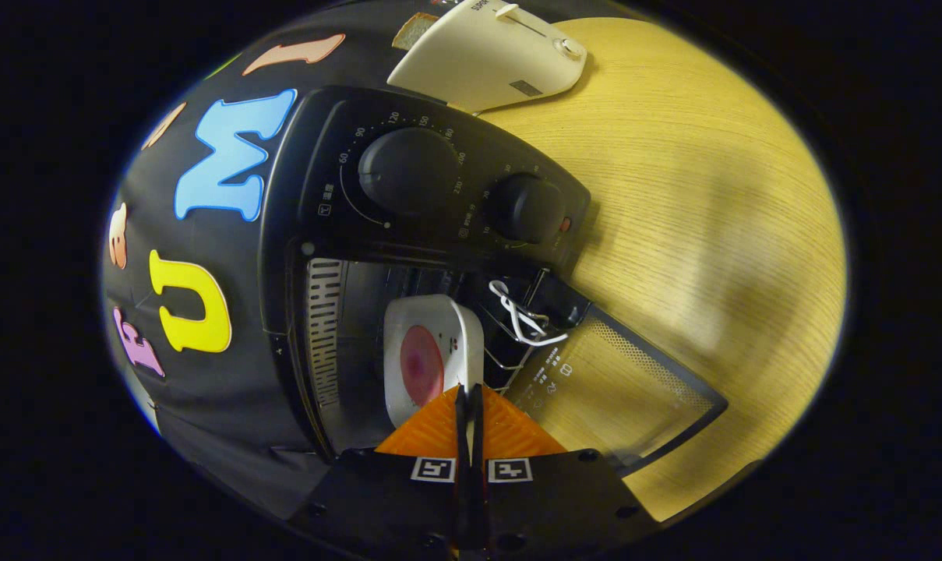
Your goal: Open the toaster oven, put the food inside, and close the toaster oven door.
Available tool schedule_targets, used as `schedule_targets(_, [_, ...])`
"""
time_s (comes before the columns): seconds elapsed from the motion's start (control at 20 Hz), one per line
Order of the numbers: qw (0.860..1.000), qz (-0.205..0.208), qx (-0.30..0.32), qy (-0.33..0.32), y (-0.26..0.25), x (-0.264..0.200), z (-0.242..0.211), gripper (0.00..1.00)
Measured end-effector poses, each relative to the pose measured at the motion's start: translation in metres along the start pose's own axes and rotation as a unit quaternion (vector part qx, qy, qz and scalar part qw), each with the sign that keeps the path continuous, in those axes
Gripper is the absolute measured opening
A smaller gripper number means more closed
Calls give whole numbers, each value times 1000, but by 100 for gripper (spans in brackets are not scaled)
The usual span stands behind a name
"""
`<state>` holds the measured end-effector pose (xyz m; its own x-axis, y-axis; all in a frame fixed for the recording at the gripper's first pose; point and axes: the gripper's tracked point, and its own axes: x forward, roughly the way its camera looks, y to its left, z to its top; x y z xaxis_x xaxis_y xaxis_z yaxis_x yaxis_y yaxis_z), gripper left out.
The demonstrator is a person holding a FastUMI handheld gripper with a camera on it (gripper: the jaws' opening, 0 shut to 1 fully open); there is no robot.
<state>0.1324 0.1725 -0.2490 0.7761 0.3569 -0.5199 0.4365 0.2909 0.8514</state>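
The black toaster oven [439, 202] with two knobs stands on the wooden table, seen rolled sideways. Its glass door [626, 389] hangs fully open, lying out over the tabletop. Inside the cavity rests a white square plate [432, 319] carrying a round pink piece of food [422, 364]. My gripper [469, 393] reaches into the opening, and its fingers are pressed together on the plate's near rim. The plate is mostly inside the oven, past the door hinge.
A white pop-up toaster [490, 54] with a bread slice [414, 29] stands beyond the oven. A white cord [521, 315] loops over the wire rack at the cavity's edge. The light wooden table [712, 195] stretches beside the oven.
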Motion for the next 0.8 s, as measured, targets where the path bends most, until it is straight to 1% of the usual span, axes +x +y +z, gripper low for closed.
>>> schedule_targets(0.3, [998, 21, 35, -37, 15, 24, 6, 2])
schedule_targets(0.55, [999, 10, 42, -31, 21, 32, -3, 2])
schedule_targets(0.65, [998, 11, 43, -34, 24, 31, -5, 6])
schedule_targets(0.75, [998, 14, 37, -40, 28, 24, -3, 17])
schedule_targets(0.8, [998, 19, 33, -44, 30, 20, 1, 24])
